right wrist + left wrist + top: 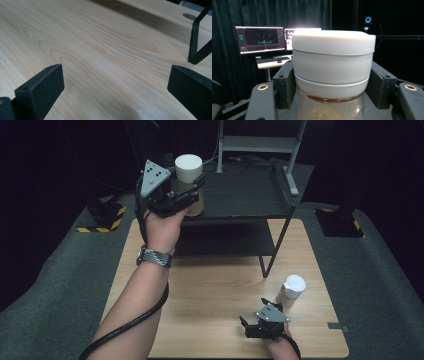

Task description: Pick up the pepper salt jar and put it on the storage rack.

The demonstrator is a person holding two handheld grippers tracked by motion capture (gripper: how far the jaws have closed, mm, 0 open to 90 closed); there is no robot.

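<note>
A: Where's the jar (189,182)?
B: Up over the left front of the shelf (240,195), clear of its top board. The left gripper (192,187) has its jaws clamped on the jar, pads (284,87) pressing either side just under the white lid (333,41).
A: How do you reckon it handles?
B: Clear, hard wall, glass or stiff plastic, I can't tell which. Smooth, so likely slippery. There's brown powder inside, so it's probably bottom-heavy. Holding it near the top could let it swing.
A: Better hold?
B: Lower on the body, not on the lid, which might turn or lift off.
A: And the other tool?
B: The right gripper (257,320) rests on the table (210,290) in front of the shelf, jaws wide apart, nothing between them. A second jar (291,291) stands just beyond it, near the shelf's right front leg.
</note>
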